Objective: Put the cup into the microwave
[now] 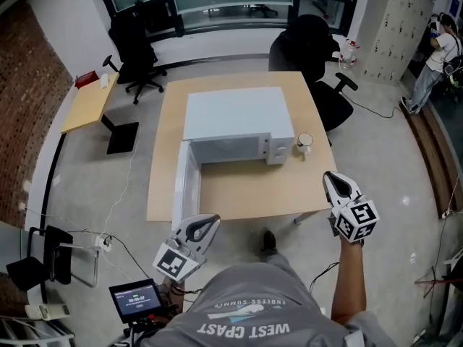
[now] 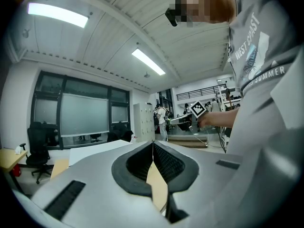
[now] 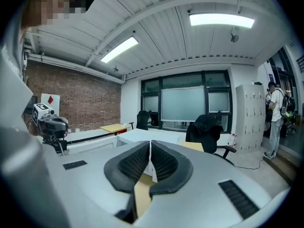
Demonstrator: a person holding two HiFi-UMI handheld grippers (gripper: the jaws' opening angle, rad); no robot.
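Wooden surface [image 1: 239, 190] carries one white microwave [image 1: 233, 118], its door [image 1: 185, 190] swung open, and one cup [image 1: 304, 143] standing just right of it. The oven's top hides its cavity. Two black chairs [image 1: 137, 45] stand beyond. The left tongs [image 1: 208, 225] and right tongs [image 1: 331, 179] hover at the near edge.

Left gripper view: tips pressed together, empty.

Right gripper view: tips also together, pinching nothing.

The microwave [image 1: 235, 125] sits on the table [image 1: 239, 194], toward its far side, door [image 1: 187, 190] swung out at its left. The cup [image 1: 304, 144] stands just right of it — a chair [image 1: 318, 56] behind both, a desk [image 1: 90, 101] well off left.
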